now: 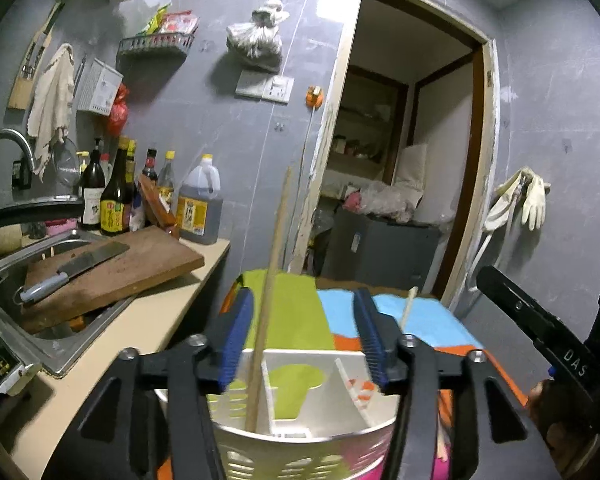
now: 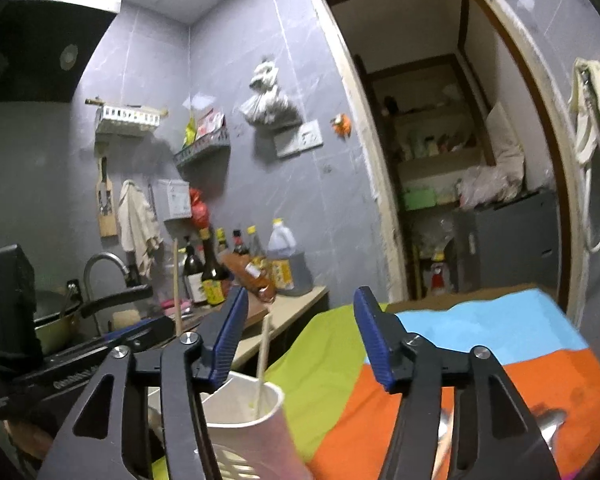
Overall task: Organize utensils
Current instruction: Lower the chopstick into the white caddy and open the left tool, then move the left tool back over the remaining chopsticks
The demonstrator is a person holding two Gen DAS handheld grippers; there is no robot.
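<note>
A white plastic utensil holder [image 1: 300, 436] with inner dividers stands on a colourful cloth [image 1: 296, 312]. A long wooden chopstick [image 1: 268, 292] stands upright in its left compartment, and a second, paler chopstick [image 1: 407, 308] leans at the right. My left gripper [image 1: 302, 340] hangs open right above the holder, with the long chopstick between its blue pads but untouched. My right gripper [image 2: 300, 336] is open and empty, to the right of the holder [image 2: 248, 428], in which a pale chopstick [image 2: 262, 364] stands. A metal spoon [image 2: 548, 424] lies on the orange part of the cloth at lower right.
A counter at left bears a wooden cutting board [image 1: 116, 268] with a cleaver [image 1: 76, 270] over the sink, a tap [image 1: 8, 148], and several sauce bottles [image 1: 116, 196]. A pan [image 2: 60, 320] sits at far left. An open doorway [image 1: 404, 152] lies behind the table.
</note>
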